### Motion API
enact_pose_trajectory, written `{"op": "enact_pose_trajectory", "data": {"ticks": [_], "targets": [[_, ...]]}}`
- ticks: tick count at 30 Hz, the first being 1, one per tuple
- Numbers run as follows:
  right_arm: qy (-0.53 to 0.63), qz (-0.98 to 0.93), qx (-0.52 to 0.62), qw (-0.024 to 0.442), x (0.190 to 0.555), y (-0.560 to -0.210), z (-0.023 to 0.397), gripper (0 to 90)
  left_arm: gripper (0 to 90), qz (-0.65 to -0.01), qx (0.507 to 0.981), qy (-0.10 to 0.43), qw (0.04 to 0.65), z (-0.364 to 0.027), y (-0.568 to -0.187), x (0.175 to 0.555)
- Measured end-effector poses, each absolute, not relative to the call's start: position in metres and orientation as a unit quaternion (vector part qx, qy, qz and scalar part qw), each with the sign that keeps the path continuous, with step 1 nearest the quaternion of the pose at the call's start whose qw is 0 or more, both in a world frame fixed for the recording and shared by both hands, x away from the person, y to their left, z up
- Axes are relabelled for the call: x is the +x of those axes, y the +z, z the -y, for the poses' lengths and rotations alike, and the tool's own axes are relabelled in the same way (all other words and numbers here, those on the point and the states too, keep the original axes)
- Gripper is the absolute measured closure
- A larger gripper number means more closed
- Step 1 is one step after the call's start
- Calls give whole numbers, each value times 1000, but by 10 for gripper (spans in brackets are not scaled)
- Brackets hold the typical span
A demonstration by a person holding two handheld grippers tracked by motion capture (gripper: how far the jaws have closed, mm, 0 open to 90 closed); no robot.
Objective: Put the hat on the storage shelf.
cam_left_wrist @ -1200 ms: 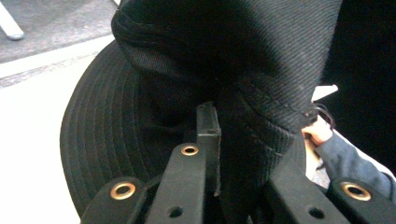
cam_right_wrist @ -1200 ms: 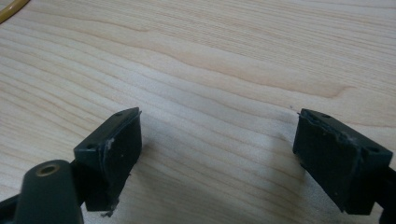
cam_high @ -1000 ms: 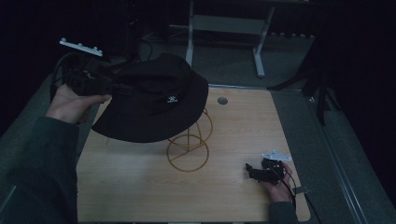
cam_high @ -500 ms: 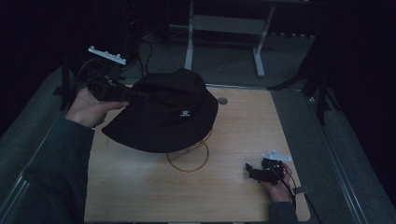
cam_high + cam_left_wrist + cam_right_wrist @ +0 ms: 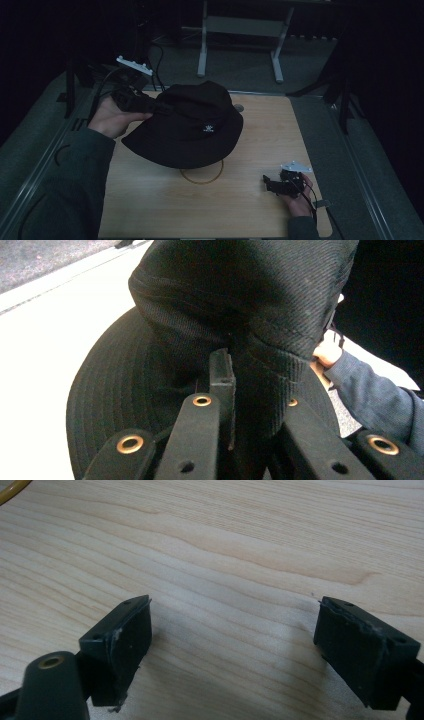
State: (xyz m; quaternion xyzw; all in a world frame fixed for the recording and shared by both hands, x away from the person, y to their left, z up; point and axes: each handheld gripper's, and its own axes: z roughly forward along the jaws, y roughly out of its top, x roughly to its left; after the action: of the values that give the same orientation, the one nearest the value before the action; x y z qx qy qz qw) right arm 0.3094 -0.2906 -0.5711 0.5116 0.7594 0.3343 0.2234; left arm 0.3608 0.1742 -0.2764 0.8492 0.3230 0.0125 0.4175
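High view: black bucket hat (image 5: 187,127) held over the left-centre of the wooden worktop (image 5: 260,135), crown up, small white emblem facing the camera. Left gripper (image 5: 150,104) clamped on the hat's left edge, hand (image 5: 112,117) behind it, grey sleeve (image 5: 65,190) entering from the bottom left. Gold wire ring (image 5: 202,175) partly visible under the front brim, lying on the worktop; contact with the brim not determinable. Small round grey item (image 5: 239,107) peeking out at the hat's right side, just beside the crown. Right gripper (image 5: 267,183) low at the near right of the worktop, well apart from the hat, grey plate on top, cable trailing towards the edge.

Left gripper view: left gripper (image 5: 252,390) closed on hat fabric, jaws pinching a fold where crown meets brim. Stitched brim (image 5: 115,405) spreading to the left below the crown. Pale worktop surface behind. Farther off at right, the other hand (image 5: 327,352) and blue-grey sleeve.

Right gripper view: right gripper (image 5: 232,630) spread wide, nothing between the pads (image 5: 127,635), bare wood grain of the worktop (image 5: 225,545) below. Short arc of the wire ring (image 5: 12,492) at the top left corner.
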Motion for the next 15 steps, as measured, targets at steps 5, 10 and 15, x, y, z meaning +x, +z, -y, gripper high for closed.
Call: {"op": "enact_pose_trajectory", "data": {"ticks": [5,10,15], "targets": [[334,-759,512,223,309,-571,291,152,866,-324,851,18,413,-171,-278,362],[334,-760,511,223,309,-571,291,152,843,-322,858,25,399,-165,-283,364],[335,-759,511,224,309,-571,291,152,836,-325,859,28,394,-163,-286,365]]}}
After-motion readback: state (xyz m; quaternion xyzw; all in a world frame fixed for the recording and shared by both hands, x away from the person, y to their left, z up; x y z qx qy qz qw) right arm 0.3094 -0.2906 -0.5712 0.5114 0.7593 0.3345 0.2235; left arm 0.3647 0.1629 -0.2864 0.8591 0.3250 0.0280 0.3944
